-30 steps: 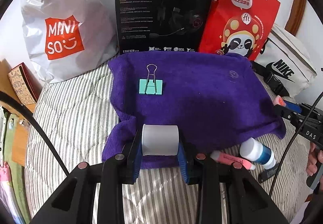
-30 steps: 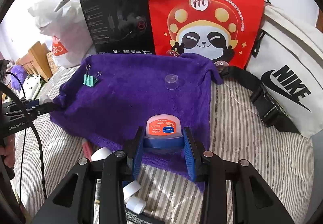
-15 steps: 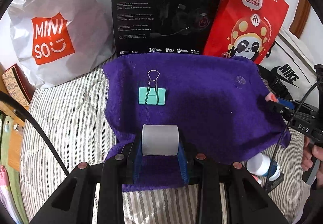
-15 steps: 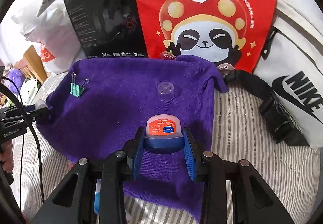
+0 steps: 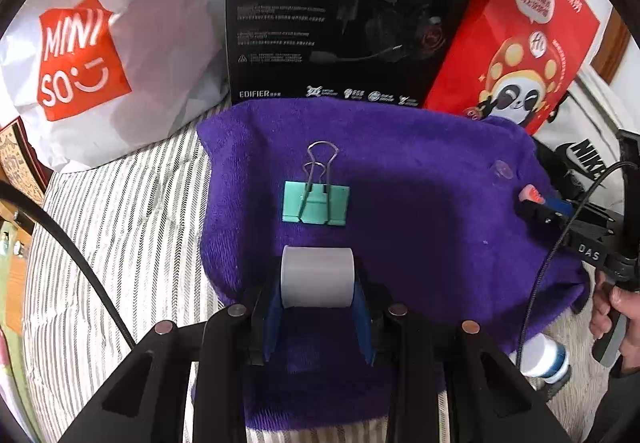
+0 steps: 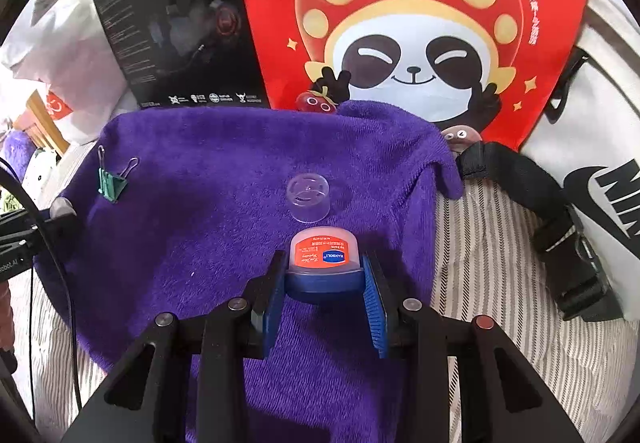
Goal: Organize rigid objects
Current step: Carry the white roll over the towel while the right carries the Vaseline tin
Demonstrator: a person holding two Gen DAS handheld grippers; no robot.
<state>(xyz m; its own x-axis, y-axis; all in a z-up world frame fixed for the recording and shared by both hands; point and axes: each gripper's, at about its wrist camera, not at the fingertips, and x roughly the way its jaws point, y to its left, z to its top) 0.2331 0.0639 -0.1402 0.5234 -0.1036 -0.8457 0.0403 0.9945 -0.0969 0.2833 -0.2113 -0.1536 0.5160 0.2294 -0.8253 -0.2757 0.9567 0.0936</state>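
My left gripper [image 5: 318, 283] is shut on a grey cylinder [image 5: 317, 276], held over the near part of a purple towel [image 5: 420, 179]. A teal binder clip [image 5: 316, 201] lies on the towel just beyond it. My right gripper [image 6: 325, 277] is shut on a small blue jar with an orange label [image 6: 324, 259], above the towel [image 6: 208, 211]. A clear plastic cap [image 6: 308, 197] stands on the towel right past the jar. The binder clip [image 6: 112, 179] sits at the towel's left edge in the right wrist view. The right gripper [image 5: 538, 203] also shows at the right of the left wrist view.
Behind the towel stand a black headset box [image 5: 344, 11], a red panda bag [image 6: 412, 15] and a white Miniso bag [image 5: 88, 55]. A white Nike bag with a black strap [image 6: 560, 211] lies right. A white-and-blue bottle [image 5: 548, 357] rests on the striped bedding [image 5: 120, 227].
Both grippers have moved forward and lower over the towel, each still holding its object. The clip and the clear cap now sit closer in view.
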